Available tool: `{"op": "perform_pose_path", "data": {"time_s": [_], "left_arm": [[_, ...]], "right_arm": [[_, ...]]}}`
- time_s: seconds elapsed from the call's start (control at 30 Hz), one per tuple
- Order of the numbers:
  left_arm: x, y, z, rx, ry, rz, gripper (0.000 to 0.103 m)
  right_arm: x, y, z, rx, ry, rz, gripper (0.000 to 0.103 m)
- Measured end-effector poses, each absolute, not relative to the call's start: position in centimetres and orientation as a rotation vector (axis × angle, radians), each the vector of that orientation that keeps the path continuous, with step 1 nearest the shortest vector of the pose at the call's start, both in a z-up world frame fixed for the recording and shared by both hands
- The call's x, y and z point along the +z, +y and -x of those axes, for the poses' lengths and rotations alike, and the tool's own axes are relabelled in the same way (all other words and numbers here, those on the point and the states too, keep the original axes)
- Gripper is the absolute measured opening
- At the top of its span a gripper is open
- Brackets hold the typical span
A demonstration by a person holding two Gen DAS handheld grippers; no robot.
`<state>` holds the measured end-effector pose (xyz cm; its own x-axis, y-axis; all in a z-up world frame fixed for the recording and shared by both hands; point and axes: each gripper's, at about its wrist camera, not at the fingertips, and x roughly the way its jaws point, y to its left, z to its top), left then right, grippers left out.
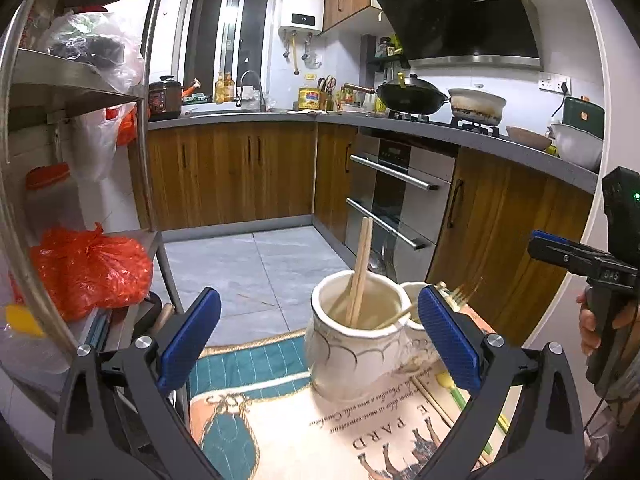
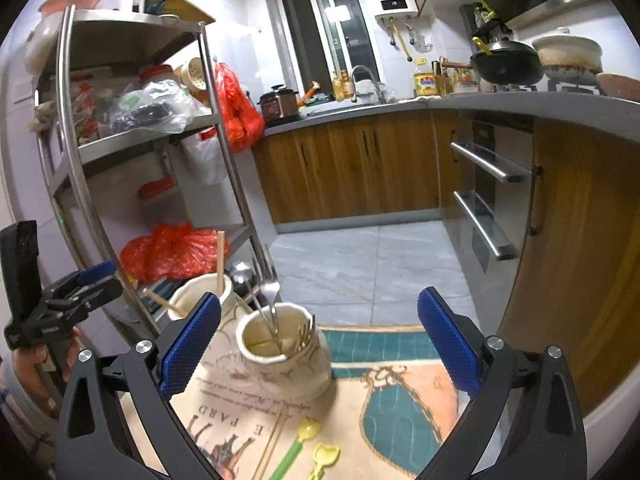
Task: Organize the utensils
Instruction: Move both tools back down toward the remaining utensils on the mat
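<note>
- Patterned cloth point(image 2: 400, 368) covers my tabletop.
- Two cream jars near its far edge: chopsticks jar point(image 1: 356, 344), forks jar point(image 2: 284, 356).
- Left hand-held gripper point(image 1: 320, 340) and right hand-held gripper point(image 2: 318, 342) both wide open, empty.
- Yellow-green spoons point(image 2: 308, 440) at the near edge.

Blue textured pads point(image 1: 192, 336) are carried on black gripper frames. Cream glaze with thin grey curved lines is seen on the jars point(image 2: 286, 354). The cloth point(image 2: 404, 408) is printed in teal, peach and cream, with dark lettering. Yellow-headed, green-handled picks point(image 2: 298, 446) are shown.
</note>
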<state>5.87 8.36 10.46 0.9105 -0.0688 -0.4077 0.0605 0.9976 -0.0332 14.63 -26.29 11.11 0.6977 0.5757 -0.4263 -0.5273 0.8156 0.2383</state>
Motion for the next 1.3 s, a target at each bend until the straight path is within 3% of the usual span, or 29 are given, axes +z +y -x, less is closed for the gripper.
{"op": "perform_pose_path", "data": {"time_s": [0.37,0.87,1.3], "left_arm": [[8.9,7.4,-3.0,-0.069,0.495,0.029,0.097],[1.7,4.7,-2.4,-0.069,0.668,0.028,0.097],[-0.2,2.9,-2.8,-0.092,0.714,0.014,0.097]], "right_arm": [[8.8,-28.8,-12.3,0.529,0.595,-0.076,0.098],[2.9,-28.3,-10.9,0.489,0.758,-0.011,0.098],[-1.0,-25.2,-10.1,0.503,0.887,0.124,0.098]]}}
